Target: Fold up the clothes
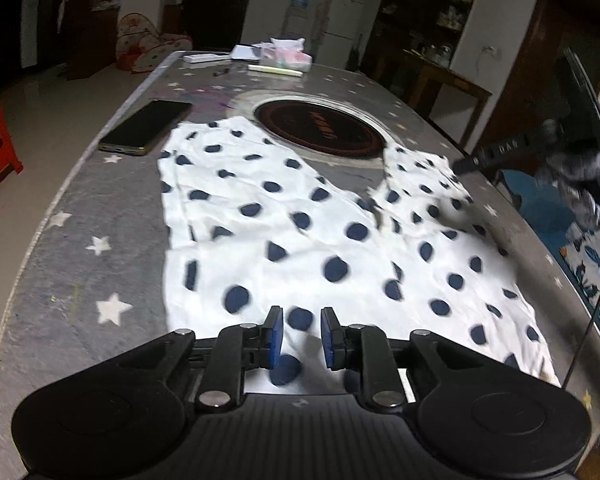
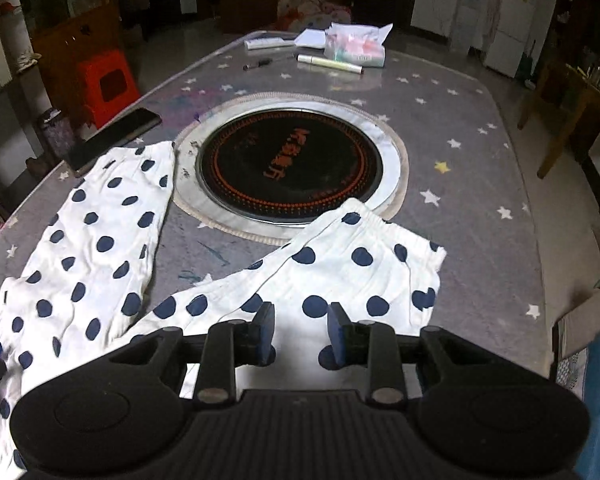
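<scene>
White trousers with navy dots [image 1: 320,240] lie spread flat on the grey star-print table cover [image 1: 80,248]. In the right wrist view they form a V: one leg [image 2: 100,248] runs toward the phone, and a part with a gathered elastic edge [image 2: 360,256] reaches the hob's rim. My left gripper [image 1: 302,315] hovers over the near edge of the cloth, its blue pads a little apart with nothing gripped. My right gripper [image 2: 301,311] hangs over the right-hand part, jaws apart and holding nothing. At the right edge of the left wrist view, the right tool shows blurred.
A round black hob [image 2: 288,164] is set into the table's middle. A dark phone [image 1: 146,128] lies left of the trousers. A tissue pack [image 2: 356,46], pens and papers sit at the far end. A red stool [image 2: 108,84] stands left of the table.
</scene>
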The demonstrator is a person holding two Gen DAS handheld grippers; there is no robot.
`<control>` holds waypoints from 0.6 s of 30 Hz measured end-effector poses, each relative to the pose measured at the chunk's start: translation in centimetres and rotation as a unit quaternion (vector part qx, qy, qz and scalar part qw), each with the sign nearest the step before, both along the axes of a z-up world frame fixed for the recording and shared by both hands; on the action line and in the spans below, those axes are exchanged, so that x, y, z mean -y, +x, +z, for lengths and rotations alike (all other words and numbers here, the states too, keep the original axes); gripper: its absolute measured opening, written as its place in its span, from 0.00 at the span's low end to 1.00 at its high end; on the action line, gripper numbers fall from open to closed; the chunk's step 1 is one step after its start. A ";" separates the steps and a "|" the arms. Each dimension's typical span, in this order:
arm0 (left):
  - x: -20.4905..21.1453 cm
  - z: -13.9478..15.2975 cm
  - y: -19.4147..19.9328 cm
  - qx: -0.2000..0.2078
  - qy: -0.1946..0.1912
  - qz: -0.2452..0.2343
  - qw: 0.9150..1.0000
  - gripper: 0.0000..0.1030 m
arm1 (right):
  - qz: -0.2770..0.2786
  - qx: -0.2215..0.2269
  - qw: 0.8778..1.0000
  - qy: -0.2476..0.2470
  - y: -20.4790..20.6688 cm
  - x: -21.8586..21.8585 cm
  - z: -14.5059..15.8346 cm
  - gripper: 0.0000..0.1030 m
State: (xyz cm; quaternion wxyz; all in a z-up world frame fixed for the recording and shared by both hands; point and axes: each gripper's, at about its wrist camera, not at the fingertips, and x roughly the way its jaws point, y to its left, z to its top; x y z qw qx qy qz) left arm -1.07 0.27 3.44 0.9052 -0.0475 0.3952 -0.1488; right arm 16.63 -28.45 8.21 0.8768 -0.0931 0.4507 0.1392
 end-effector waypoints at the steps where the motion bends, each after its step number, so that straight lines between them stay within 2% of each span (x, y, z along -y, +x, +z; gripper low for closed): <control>1: 0.3 0.0 -0.2 0.000 0.002 -0.003 1.000 0.23 | 0.002 0.001 1.000 0.001 -0.4 0.1 0.2 0.28; 4: 1.0 0.1 -0.9 -0.001 0.009 -0.015 1.000 0.27 | 0.006 0.006 1.000 -0.002 -1.4 0.6 0.6 0.28; 10: 2.5 0.6 -1.4 0.000 0.018 -0.032 0.999 0.27 | 0.009 0.025 0.999 -0.024 -3.1 2.3 2.8 0.30; 12: 3.1 0.6 -1.7 -0.001 0.019 -0.041 0.999 0.27 | 0.011 0.034 0.999 -0.038 -3.8 2.8 3.6 0.35; 18: 4.6 0.3 -2.7 -0.007 0.024 -0.061 0.998 0.27 | 0.025 0.036 0.994 -0.102 -6.2 3.8 4.8 0.35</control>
